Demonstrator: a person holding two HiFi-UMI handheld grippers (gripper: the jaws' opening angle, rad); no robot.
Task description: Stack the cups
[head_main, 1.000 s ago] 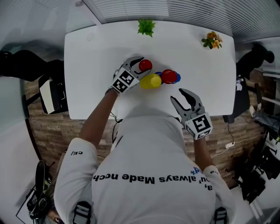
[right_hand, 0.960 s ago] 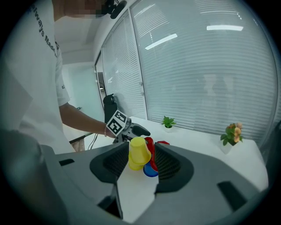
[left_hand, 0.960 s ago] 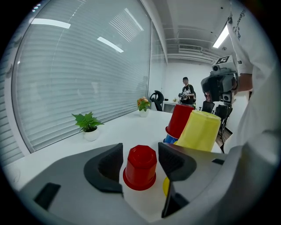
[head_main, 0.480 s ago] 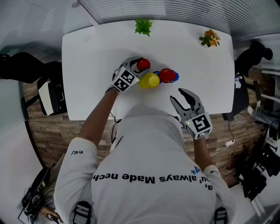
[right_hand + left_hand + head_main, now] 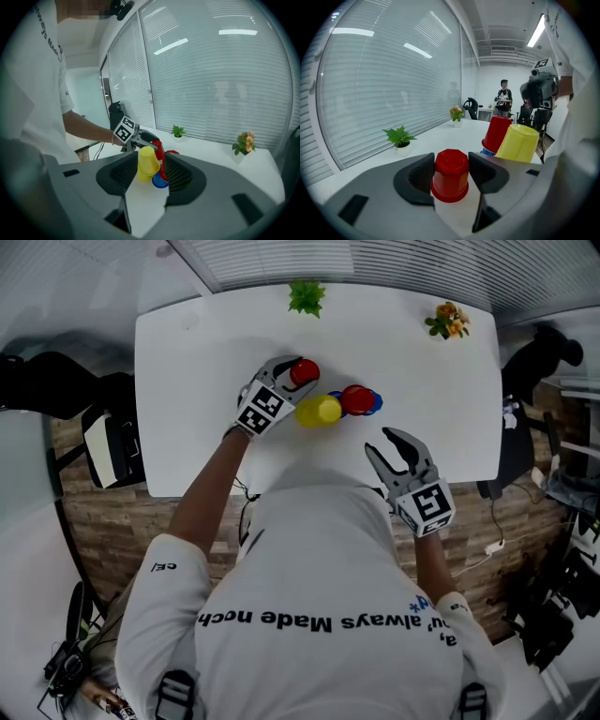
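Note:
A small red cup [image 5: 304, 372] [image 5: 451, 174] stands upside down between the fingers of my left gripper [image 5: 298, 375] [image 5: 451, 169], which is shut on it. Whether it rests on the white table [image 5: 206, 352] I cannot tell. Just right of it sits an upturned yellow cup [image 5: 319, 411] [image 5: 518, 143], leaning. Beside that, another red cup [image 5: 356, 400] [image 5: 497, 132] sits upturned over a blue cup [image 5: 375, 405] [image 5: 160, 183]. My right gripper [image 5: 394, 448] [image 5: 149, 174] hovers near the table's front edge, open with nothing between its fingers, pointing at the yellow cup [image 5: 147, 163].
A small green plant [image 5: 307, 298] and a pot of orange flowers [image 5: 448, 324] stand at the table's far edge. A dark chair [image 5: 108, 442] is off the left side. A person [image 5: 503, 97] stands far back in the room.
My left gripper has shifted slightly up and left in the head view with the red cup, a little away from the yellow cup. The right gripper has stayed put.

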